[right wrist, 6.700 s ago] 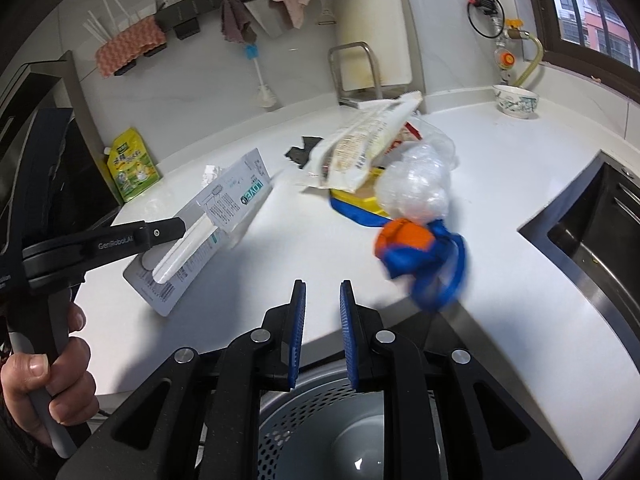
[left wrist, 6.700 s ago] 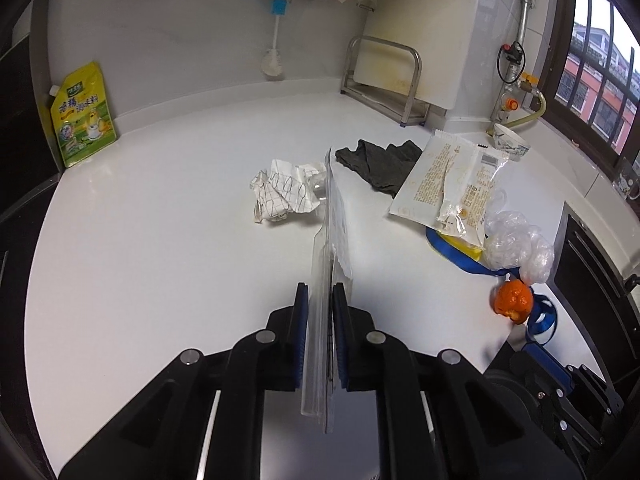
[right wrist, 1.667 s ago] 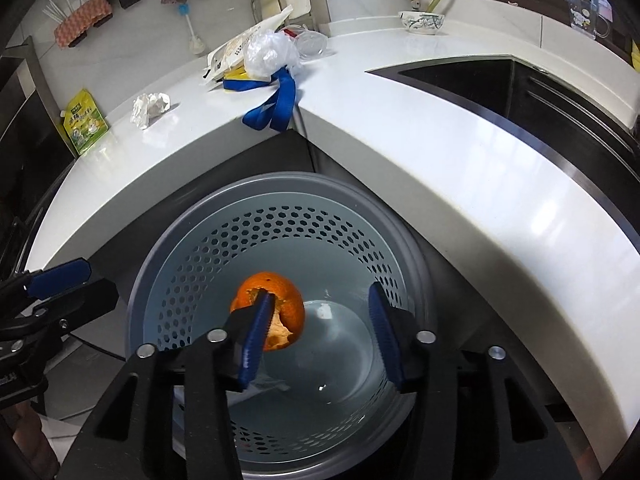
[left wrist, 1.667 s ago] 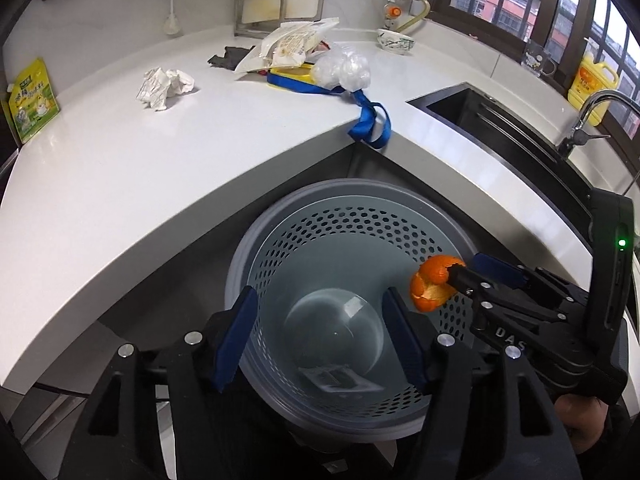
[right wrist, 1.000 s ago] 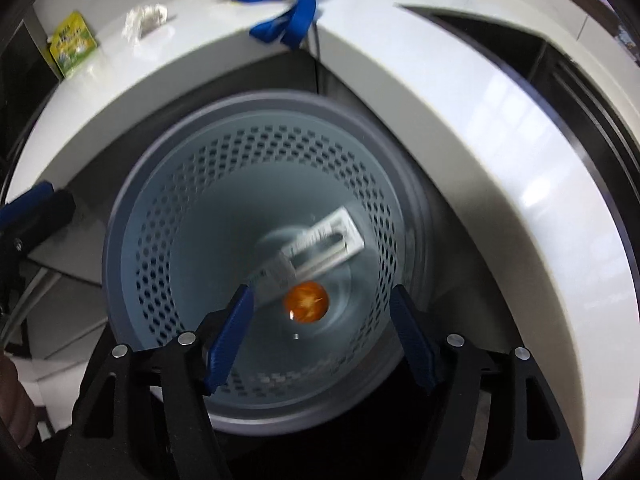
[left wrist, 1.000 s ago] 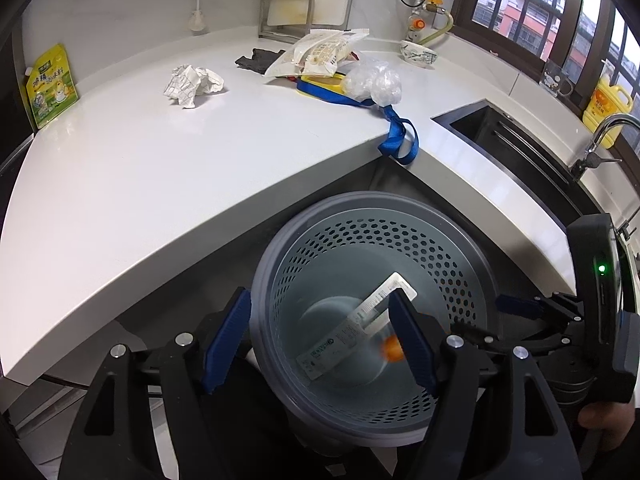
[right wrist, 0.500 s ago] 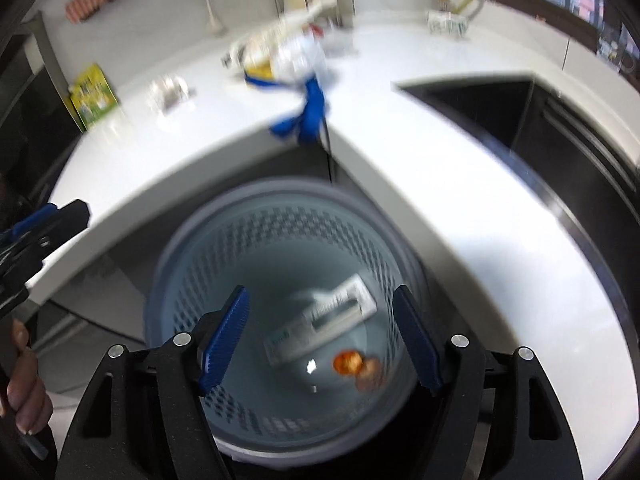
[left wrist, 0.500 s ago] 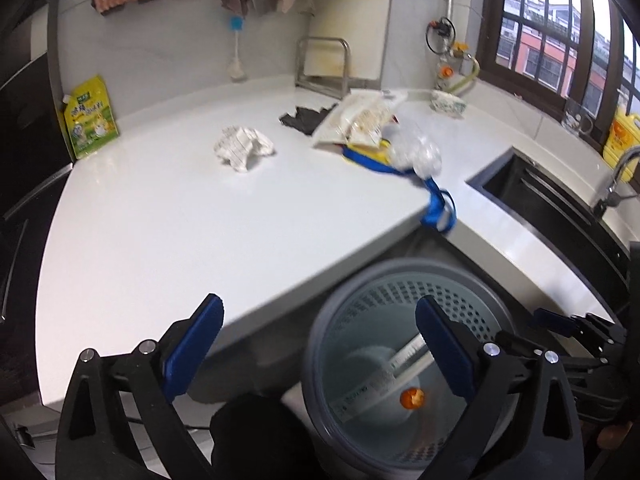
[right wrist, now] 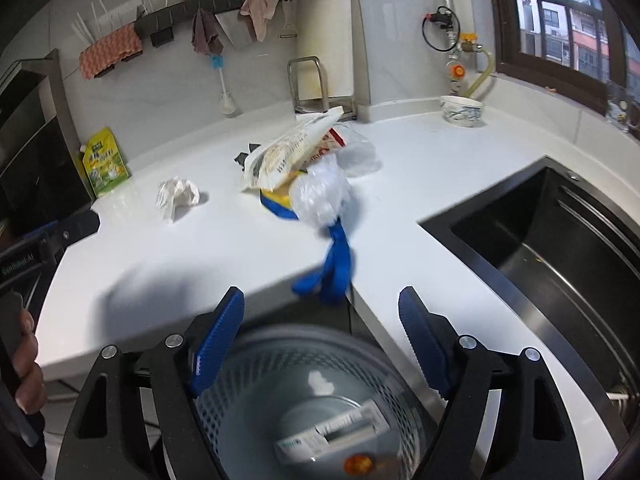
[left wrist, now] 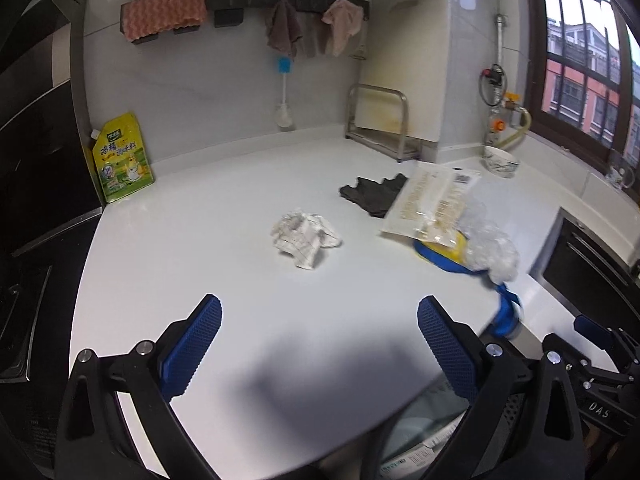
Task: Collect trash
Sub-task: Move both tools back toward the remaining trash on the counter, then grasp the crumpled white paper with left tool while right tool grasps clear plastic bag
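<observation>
My left gripper (left wrist: 318, 338) is open and empty above the white counter (left wrist: 224, 248), facing a crumpled paper ball (left wrist: 306, 236). Beyond it lie a printed snack bag (left wrist: 432, 202), a clear plastic bag (left wrist: 490, 246) and a blue ribbon (left wrist: 506, 312) hanging over the counter edge. My right gripper (right wrist: 320, 340) is open and empty above the grey perforated trash bin (right wrist: 256, 368). In the bin lie a flat white package (right wrist: 332, 432) and an orange peel (right wrist: 356, 462). The right view also shows the paper ball (right wrist: 176, 196), snack bag (right wrist: 296, 150) and plastic bag (right wrist: 320, 196).
A dark cloth (left wrist: 374, 192) lies behind the snack bag. A yellow refill pouch (left wrist: 122, 158) leans at the back left. A metal rack (left wrist: 378, 120) and a bowl (left wrist: 500, 162) stand at the back. A black sink (right wrist: 560, 248) is at the right.
Both grippers have let go: the white package and the orange peel now lie in the bin. Both grippers have risen from over the bin and tilted toward the counter, the left one further.
</observation>
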Available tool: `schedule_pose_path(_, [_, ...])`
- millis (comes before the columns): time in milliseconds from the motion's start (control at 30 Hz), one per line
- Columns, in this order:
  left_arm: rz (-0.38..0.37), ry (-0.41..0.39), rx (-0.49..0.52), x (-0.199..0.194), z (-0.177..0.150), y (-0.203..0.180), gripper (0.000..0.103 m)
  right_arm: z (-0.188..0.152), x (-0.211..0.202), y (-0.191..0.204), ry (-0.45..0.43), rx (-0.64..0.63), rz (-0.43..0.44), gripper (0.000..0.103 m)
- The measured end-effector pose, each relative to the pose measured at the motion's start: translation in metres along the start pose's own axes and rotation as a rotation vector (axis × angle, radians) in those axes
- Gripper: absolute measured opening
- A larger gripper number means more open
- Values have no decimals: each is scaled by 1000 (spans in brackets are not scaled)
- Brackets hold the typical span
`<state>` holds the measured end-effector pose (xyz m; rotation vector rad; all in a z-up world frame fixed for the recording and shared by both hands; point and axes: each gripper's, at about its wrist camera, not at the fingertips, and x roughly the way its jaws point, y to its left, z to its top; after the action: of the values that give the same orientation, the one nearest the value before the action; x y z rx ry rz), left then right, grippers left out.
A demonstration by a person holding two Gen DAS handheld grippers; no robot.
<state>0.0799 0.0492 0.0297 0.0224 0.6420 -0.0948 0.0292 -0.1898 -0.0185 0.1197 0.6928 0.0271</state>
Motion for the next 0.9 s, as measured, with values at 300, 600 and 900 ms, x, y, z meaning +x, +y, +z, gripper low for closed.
schedule_pose_path(300, [51,-19,40,53,27,6,97,44,54,-3,5,-7,-42,76])
schedule_pose_path(600, [0,29,28,99,41,8,97,61,97,-6,25,28,-67,76])
schedule_pose_path(900, [10,55,24,119,41,10,97,64,106,-2,10,8,-75,76])
